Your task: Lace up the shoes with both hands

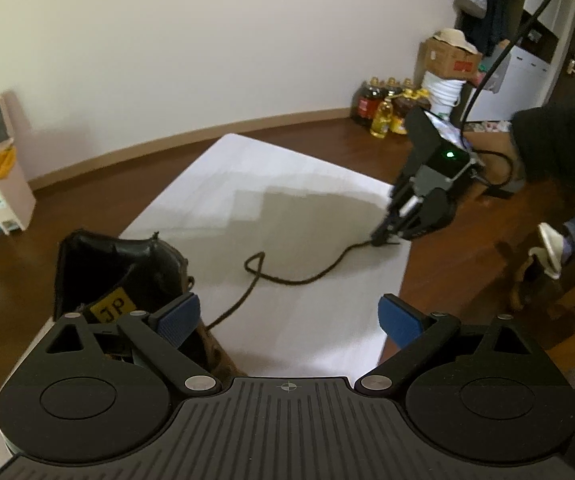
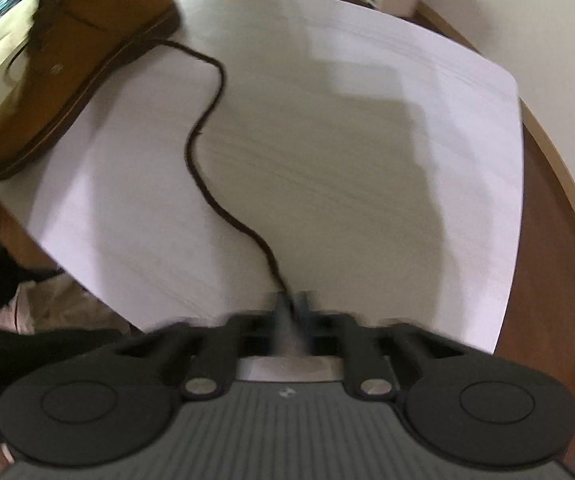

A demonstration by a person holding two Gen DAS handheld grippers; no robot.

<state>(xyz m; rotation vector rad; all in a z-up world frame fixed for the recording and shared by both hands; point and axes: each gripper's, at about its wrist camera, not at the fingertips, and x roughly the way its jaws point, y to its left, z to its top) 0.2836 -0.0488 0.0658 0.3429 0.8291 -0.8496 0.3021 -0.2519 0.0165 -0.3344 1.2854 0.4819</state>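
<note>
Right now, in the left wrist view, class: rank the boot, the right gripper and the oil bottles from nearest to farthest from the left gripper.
1. boot: beside the left gripper's left finger, on the white table.
2. right gripper: across the table on the right, shut on the end of the shoelace.
3. oil bottles: on the floor by the far wall.

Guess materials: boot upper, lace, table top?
Boot: likely tan suede or nubuck, matte and napped, no shine; darker sole edge. Lace: dark braided cord, probably fabric, lying limp in curves. Table top: pale laminate or painted board, smooth with faint grain streaks.
</note>
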